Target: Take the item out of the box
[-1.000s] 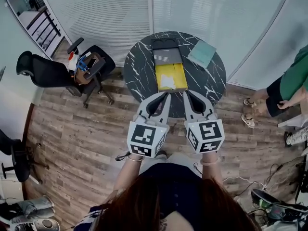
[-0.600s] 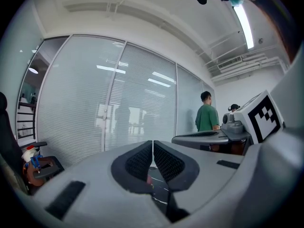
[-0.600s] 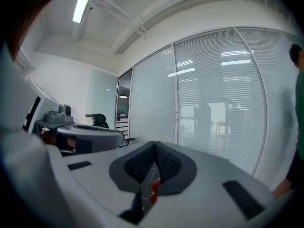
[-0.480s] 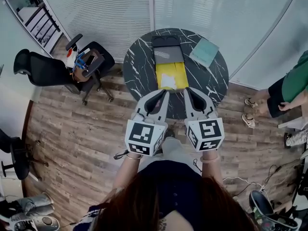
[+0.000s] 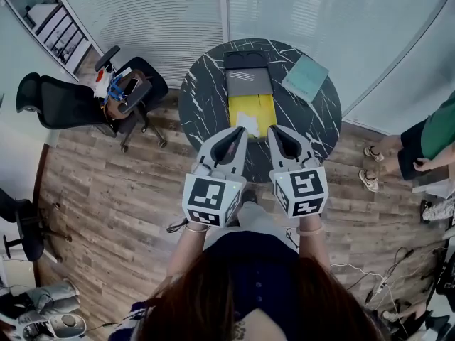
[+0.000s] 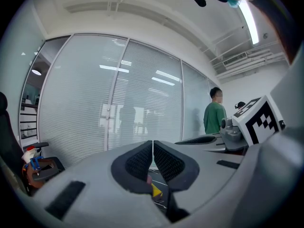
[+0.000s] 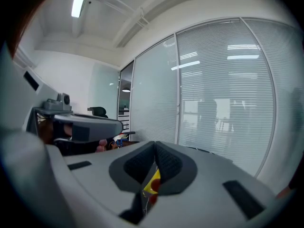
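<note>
In the head view a flat open box (image 5: pixel 252 99) lies on a round black marble table (image 5: pixel 202 101): its grey lid part is at the far end, its yellow tray nearer me. A white item (image 5: pixel 248 121) lies in the yellow tray. My left gripper (image 5: pixel 239 131) and right gripper (image 5: pixel 273 131) hover side by side over the table's near edge, just short of the tray. Both are shut with nothing between the pads. In each gripper view the black pads (image 6: pixel 142 161) (image 7: pixel 167 164) meet, and a sliver of yellow shows below them.
A pale green book (image 5: pixel 307 78) lies at the table's far right. An office chair (image 5: pixel 85 101) loaded with objects stands to the left on the wooden floor. A person in green (image 5: pixel 435 137) stands at the right. Glass walls with blinds close off the back.
Both grippers have moved a little forward, from the table's near edge toward the yellow tray. Both stayed shut.
</note>
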Demonstrator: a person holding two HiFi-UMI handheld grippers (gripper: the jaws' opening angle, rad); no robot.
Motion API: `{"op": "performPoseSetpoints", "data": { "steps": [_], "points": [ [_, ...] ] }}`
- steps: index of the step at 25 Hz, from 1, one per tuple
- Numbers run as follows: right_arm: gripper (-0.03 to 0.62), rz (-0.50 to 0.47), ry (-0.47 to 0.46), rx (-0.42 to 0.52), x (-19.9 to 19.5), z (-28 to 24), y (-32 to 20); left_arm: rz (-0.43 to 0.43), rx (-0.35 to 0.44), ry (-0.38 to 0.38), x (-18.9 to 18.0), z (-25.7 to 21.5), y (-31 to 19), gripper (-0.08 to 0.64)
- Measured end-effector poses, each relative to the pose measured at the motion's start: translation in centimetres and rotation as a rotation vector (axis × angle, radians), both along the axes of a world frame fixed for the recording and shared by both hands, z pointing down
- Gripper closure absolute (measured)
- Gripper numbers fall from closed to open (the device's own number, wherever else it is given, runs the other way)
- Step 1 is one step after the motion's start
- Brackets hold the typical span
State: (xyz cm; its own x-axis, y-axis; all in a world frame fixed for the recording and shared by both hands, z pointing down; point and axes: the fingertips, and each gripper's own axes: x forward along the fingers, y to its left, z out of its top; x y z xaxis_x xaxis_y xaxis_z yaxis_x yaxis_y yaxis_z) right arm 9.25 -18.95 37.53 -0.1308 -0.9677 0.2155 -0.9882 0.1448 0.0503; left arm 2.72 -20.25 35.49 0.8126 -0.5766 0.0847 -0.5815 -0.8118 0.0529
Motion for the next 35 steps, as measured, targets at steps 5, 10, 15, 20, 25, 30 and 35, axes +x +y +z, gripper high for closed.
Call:
{"op": "performPoseSetpoints", "data": {
  "steps": [5,10,15,20,25,30,35],
  "points": [
    [0.568,-0.018,-0.006,-0.027,0.9,1.1,-1.8,-0.008,0.004,-0.007,1.0,0.3,-1.6,0.531],
    [0.568,-0.052,0.015,-0.072,1.3,2.8,-3.7,-0.026,-0.01,-0.013,1.6,0.9,-3.1,0.531],
    [0.567,-0.11,0.048,-0.097,1.1,4.4,-5.7,-0.051,-0.009,-0.016,2.2,1.0,-4.8,0.531],
    [0.566,-0.161,0.065,-0.135,1.2,6.1,-7.4,-0.074,-0.013,-0.022,2.5,1.4,-6.0,0.531],
    [0.566,-0.207,0.076,-0.166,1.3,7.6,-8.9,-0.103,-0.024,-0.022,2.7,1.8,-7.4,0.531],
    [0.566,-0.239,0.087,-0.198,1.3,8.9,-10.1,-0.119,-0.022,-0.025,3.0,1.9,-8.5,0.531],
    [0.566,-0.275,0.099,-0.224,1.0,10.2,-11.2,-0.109,-0.02,-0.034,3.6,2.3,-9.2,0.531]
  ]
}}
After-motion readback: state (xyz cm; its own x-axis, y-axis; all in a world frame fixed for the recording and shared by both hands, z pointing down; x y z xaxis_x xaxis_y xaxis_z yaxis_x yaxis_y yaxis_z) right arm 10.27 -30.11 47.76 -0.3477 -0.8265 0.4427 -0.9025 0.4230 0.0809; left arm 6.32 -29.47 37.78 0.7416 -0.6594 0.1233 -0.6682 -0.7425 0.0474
